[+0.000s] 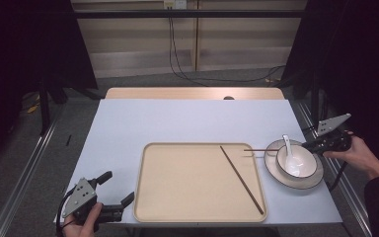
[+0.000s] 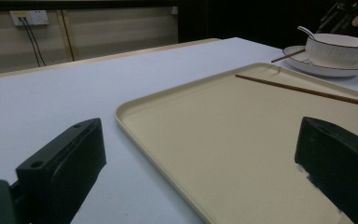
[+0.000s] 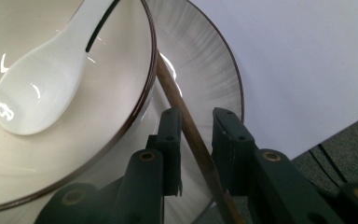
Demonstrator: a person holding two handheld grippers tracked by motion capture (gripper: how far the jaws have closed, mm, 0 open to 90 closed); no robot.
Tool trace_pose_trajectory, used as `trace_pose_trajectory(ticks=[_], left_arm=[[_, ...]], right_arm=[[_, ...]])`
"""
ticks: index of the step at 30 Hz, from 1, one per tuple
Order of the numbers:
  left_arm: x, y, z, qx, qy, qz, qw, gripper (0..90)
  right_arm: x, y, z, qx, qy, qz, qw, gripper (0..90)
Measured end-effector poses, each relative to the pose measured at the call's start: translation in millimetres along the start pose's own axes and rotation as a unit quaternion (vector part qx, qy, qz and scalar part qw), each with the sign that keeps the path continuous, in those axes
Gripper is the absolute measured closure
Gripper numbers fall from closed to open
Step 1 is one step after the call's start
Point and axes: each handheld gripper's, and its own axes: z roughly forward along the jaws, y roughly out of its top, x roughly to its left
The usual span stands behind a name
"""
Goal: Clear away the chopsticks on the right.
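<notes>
dark curtains stand around a pale blue table (image 1: 128,128), and behind it a wooden wall with a cable. at the lower middle of the high view a beige tray (image 1: 177,187) lies on the table, and one chopstick (image 1: 242,178) is already on it, lying slanted at the right part of the tray.

the second chopstick (image 1: 261,149) is not yet there. it rests on the plate (image 1: 296,183) at the right of the frame, leaning by the bowl (image 1: 306,170), and its tip reaches out over the right rim of the tray. a white spoon (image 1: 287,148) sits in the bowl.

the right gripper (image 3: 196,135) has this chopstick between its jaws; they are narrow around the stick, but a small gap shows at each side, so i judge the grasp as not finished.

the left gripper (image 1: 116,190) waits at the lower left, beside the tray corner, jaws wide apart and holding nothing.

so it seems half of the work is done: one stick placed, one to lift and lay on the tray.
</notes>
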Motion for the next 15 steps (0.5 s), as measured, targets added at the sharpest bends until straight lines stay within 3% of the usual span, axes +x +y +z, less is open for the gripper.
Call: trace_pose_trajectory(ticks=[6,15], left_arm=[[-0.1,-0.1,-0.6,0.001,-0.001,0.000,1.0000,1.8],[-0.4,-0.1,-0.5,0.001,0.001,-0.001,1.0000,1.8]], right_arm=[[-0.9,6.2,4.6,0.011,0.010,-0.019,0.9997,83.7],[-1.0,4.4,4.0,0.010,0.019,-0.016,0.9996,84.4]])
